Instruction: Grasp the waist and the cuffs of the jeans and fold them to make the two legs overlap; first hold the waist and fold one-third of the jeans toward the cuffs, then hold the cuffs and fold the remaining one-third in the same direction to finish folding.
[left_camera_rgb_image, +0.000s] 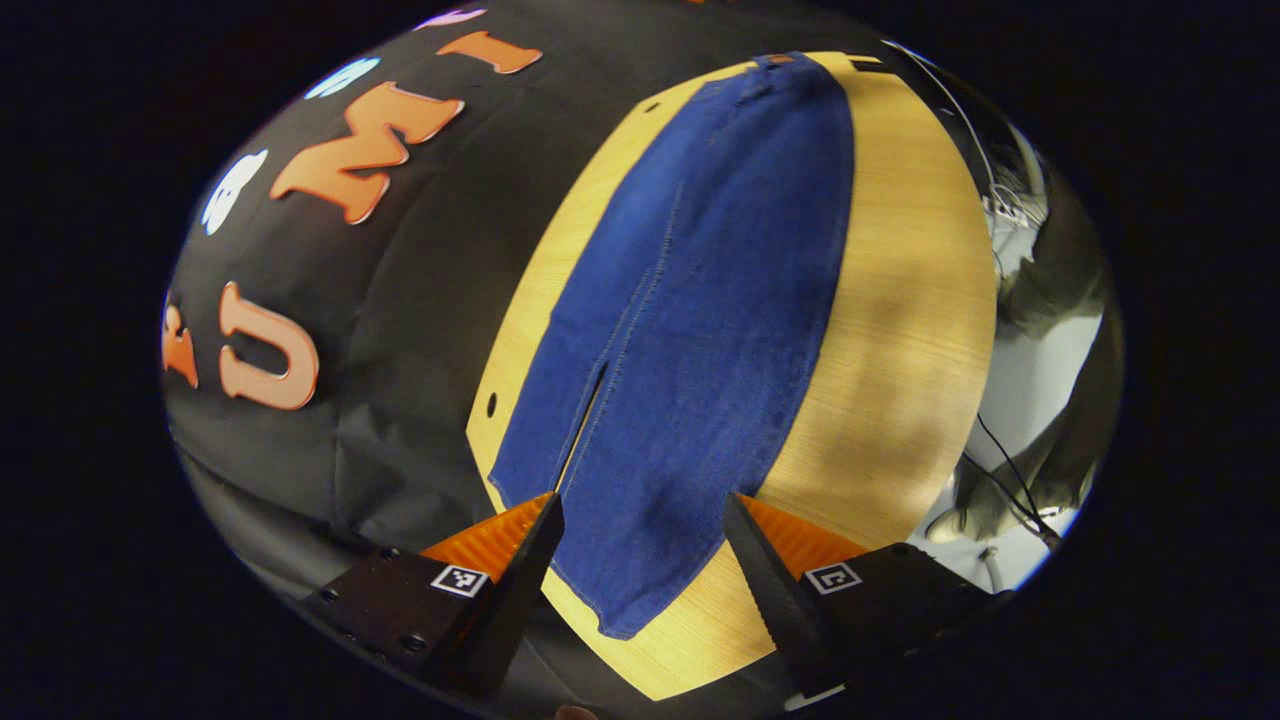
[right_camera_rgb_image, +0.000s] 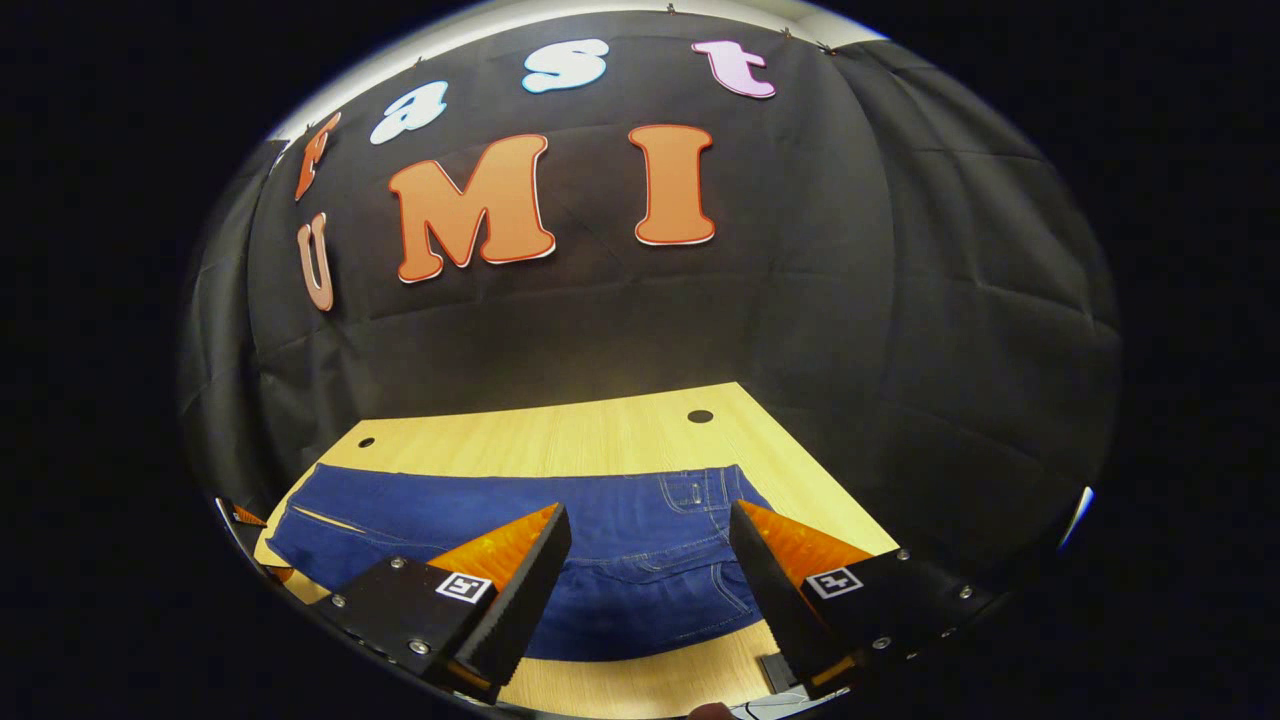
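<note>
Both jaws hang wide and empty above the jeans (left_camera_rgb_image: 690, 330) lying flat on the surface (left_camera_rgb_image: 900, 300): left gripper (left_camera_rgb_image: 640, 560) over the cuffs, legs running toward 12 o'clock; right gripper (right_camera_rgb_image: 650, 575) over the waist.

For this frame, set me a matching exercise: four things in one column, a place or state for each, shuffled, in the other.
Things:
1. jeans
2. left gripper
3. right gripper
4. table

Places or states:
A. open, above the waist end of the jeans
B. wooden, with small round holes near its edge
C. open, above the cuff end of the jeans
D. spread flat, legs side by side, unfolded

Pairs: 1-D, 2-C, 3-A, 4-B
</note>
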